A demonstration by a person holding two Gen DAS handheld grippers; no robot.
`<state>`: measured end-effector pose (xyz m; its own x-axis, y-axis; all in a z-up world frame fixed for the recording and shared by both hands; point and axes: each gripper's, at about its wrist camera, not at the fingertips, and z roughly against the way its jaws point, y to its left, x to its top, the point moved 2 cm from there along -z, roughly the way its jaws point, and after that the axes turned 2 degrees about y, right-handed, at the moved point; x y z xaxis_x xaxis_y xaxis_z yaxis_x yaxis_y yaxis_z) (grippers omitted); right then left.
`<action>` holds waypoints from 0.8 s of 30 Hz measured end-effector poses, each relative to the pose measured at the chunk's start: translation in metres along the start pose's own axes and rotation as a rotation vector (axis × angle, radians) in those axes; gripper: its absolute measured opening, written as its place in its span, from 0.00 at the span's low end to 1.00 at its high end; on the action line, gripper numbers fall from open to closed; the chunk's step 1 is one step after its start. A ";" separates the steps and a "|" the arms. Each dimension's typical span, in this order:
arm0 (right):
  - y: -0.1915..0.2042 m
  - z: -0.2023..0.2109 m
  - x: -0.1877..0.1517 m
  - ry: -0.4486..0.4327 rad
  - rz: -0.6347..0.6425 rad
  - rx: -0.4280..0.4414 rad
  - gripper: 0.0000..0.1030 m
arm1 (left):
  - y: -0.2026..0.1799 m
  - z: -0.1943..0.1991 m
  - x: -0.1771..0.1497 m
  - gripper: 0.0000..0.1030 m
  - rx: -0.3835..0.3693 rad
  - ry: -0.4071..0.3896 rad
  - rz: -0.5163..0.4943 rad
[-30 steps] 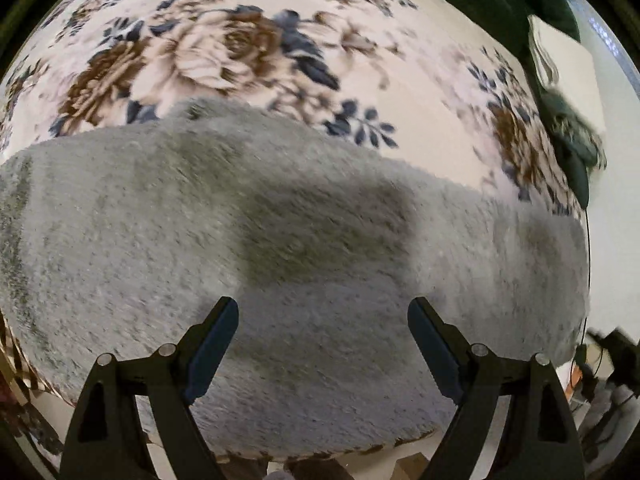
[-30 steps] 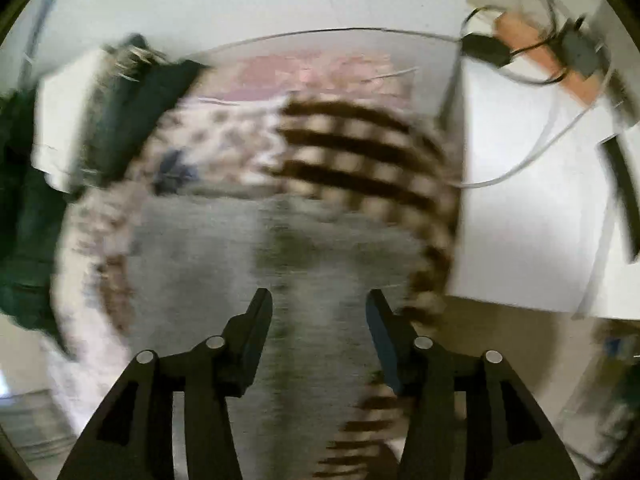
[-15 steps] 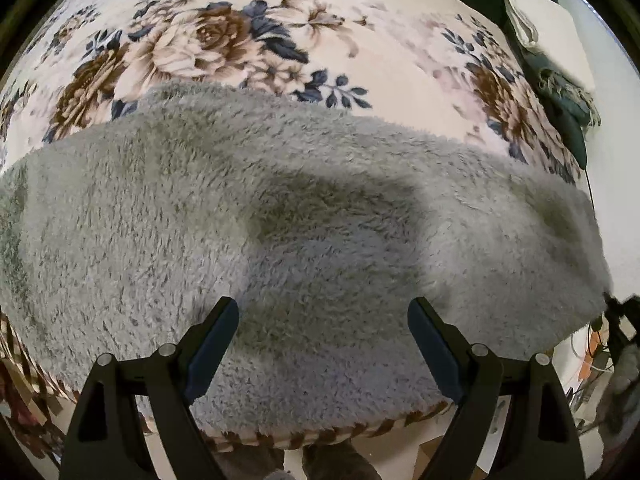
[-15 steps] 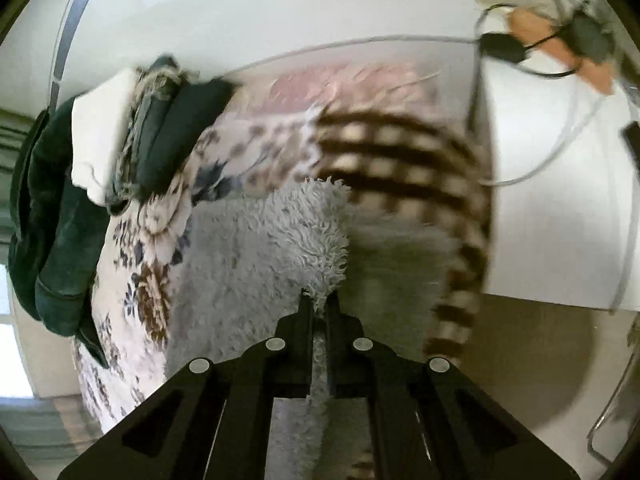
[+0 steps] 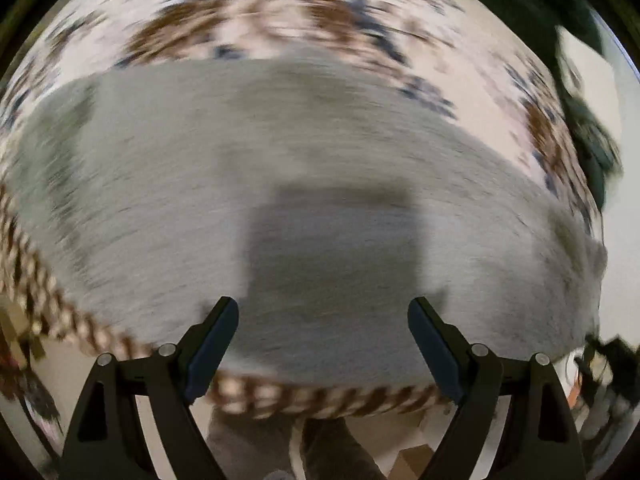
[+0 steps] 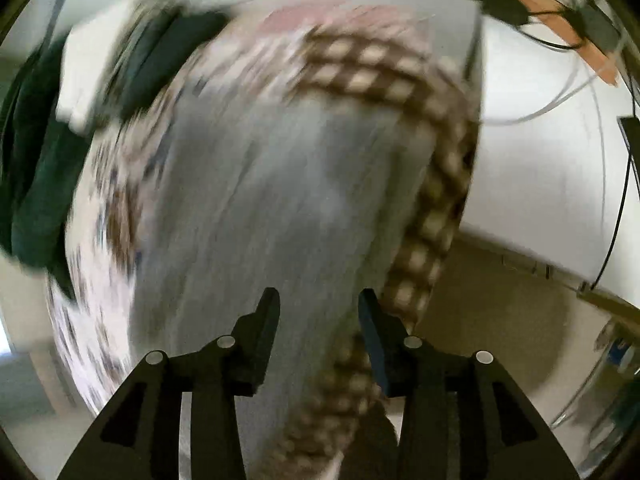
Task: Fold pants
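With my left gripper and right gripper both spread and empty above the grey fleece pants lying on the floral bedspread, I risk pinching that cover along with them.

The right claw hangs with its jaws apart over the grey fleecy pants, gripping nothing. The pants lie blurred on a floral bedspread edged in brown check. Dark green clothes sit at the left.
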<state>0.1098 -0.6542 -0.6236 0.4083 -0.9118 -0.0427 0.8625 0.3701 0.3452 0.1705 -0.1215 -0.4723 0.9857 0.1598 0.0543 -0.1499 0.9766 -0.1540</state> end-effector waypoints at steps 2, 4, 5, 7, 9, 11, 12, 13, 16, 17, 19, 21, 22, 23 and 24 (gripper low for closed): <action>0.025 -0.007 -0.034 0.061 0.116 -0.019 0.42 | 0.034 0.010 0.001 0.84 0.020 -0.012 0.076; 0.053 -0.020 -0.077 0.139 0.221 -0.033 0.42 | 0.076 0.021 0.005 0.84 0.034 -0.031 0.169; 0.064 -0.027 -0.098 0.183 0.254 -0.027 0.42 | 0.095 0.026 0.009 0.84 0.044 -0.041 0.206; 0.086 -0.044 -0.142 0.284 0.283 0.001 0.42 | 0.140 0.034 0.018 0.84 0.079 -0.073 0.273; 0.101 -0.061 -0.180 0.367 0.283 0.026 0.42 | 0.181 0.039 0.029 0.84 0.114 -0.101 0.332; 0.116 -0.078 -0.214 0.426 0.284 0.030 0.42 | 0.219 0.042 0.041 0.84 0.131 -0.125 0.392; 0.121 -0.084 -0.225 0.442 0.283 0.027 0.42 | 0.238 0.041 0.048 0.84 0.124 -0.140 0.419; 0.126 -0.091 -0.237 0.456 0.275 0.025 0.42 | 0.251 0.039 0.054 0.84 0.131 -0.144 0.432; 0.139 -0.107 -0.260 0.463 0.253 0.011 0.42 | 0.284 0.023 0.074 0.74 0.075 -0.145 0.465; 0.142 -0.110 -0.267 0.446 0.247 0.013 0.36 | 0.292 0.019 0.079 0.47 0.049 -0.149 0.474; 0.148 -0.115 -0.278 0.422 0.253 -0.022 0.14 | 0.301 0.011 0.083 0.09 -0.018 -0.143 0.484; 0.158 -0.110 -0.287 0.384 0.273 -0.033 0.08 | 0.305 0.017 0.080 0.08 -0.053 -0.176 0.491; 0.164 -0.105 -0.290 0.359 0.299 -0.042 0.07 | 0.306 0.023 0.076 0.07 -0.059 -0.196 0.487; 0.169 -0.101 -0.294 0.344 0.322 -0.048 0.07 | 0.306 0.031 0.071 0.07 -0.060 -0.213 0.484; 0.174 -0.095 -0.297 0.333 0.337 -0.053 0.07 | 0.310 0.041 0.063 0.07 -0.065 -0.233 0.491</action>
<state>0.1666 -0.3027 -0.6399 0.7341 -0.6361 -0.2376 0.6761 0.6521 0.3430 0.1833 0.1974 -0.4758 0.7567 0.6294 0.1769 -0.5754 0.7695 -0.2771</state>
